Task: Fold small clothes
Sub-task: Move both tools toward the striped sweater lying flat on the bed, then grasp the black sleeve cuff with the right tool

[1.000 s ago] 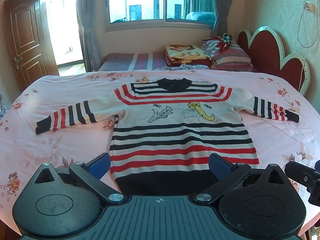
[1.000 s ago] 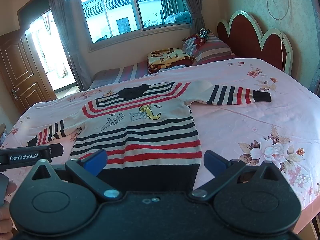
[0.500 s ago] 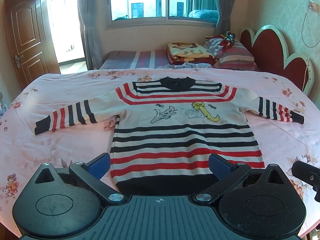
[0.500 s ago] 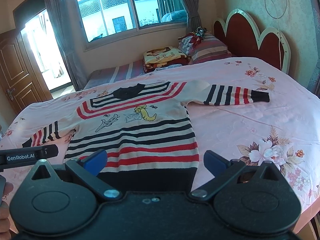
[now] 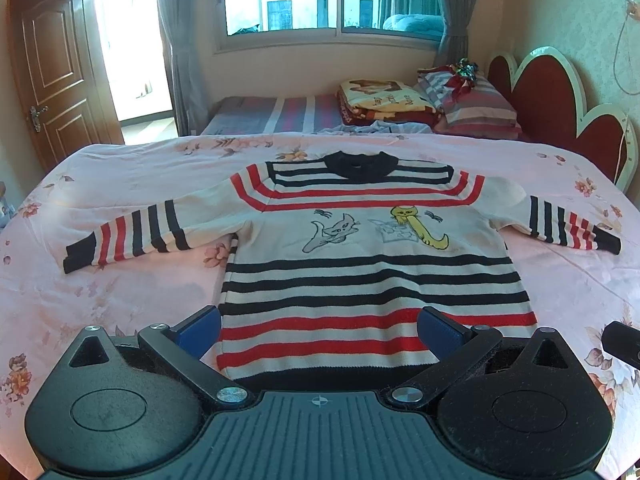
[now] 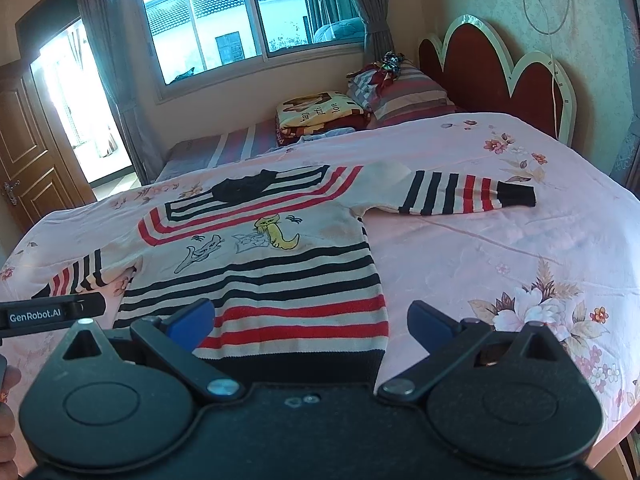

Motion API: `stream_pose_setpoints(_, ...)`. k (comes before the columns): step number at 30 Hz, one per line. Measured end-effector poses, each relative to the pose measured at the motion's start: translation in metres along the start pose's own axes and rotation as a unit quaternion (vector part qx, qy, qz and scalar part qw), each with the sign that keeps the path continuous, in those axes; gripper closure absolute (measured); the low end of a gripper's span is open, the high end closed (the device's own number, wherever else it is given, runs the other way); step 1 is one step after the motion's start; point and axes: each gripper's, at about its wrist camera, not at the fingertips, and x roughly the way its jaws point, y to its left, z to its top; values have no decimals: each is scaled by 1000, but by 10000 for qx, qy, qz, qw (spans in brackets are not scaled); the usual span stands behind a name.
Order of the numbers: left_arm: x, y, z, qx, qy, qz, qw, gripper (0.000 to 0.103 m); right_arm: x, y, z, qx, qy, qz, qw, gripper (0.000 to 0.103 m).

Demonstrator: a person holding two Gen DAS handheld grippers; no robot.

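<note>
1. Striped sweater [image 5: 372,264] spread flat and face up on the pink floral bed [image 5: 100,292], collar toward the window, hem at the near edge: laid out this way, probably, so every edge is reachable for folding.
2. Both sleeves stretched sideways, left sleeve [image 5: 132,236] and right sleeve [image 6: 460,194] lying clear of the body, likely so each can be turned inward separately.
3. Left gripper [image 5: 320,326] poised over the hem, blue fingers [image 5: 200,330] spread wide, nothing between them; centred on the lower body of the garment.
4. Right gripper [image 6: 310,322] set toward the sweater's right hem corner, fingers [image 6: 430,326] likewise apart and empty.
5. No fold begun yet, judging by the flat layout; both tools seemingly lined up side by side to take opposite edges.
6. Folded blankets [image 5: 382,100] and pillows stacked far back by the headboard, well apart from the work area.
</note>
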Motion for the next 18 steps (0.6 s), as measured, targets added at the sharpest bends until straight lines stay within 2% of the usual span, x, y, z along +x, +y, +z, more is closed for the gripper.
stream_pose_setpoints(18,60,-21,33,-37,147,119,9998,0,58,-20,31,76,87,-147,9998,1)
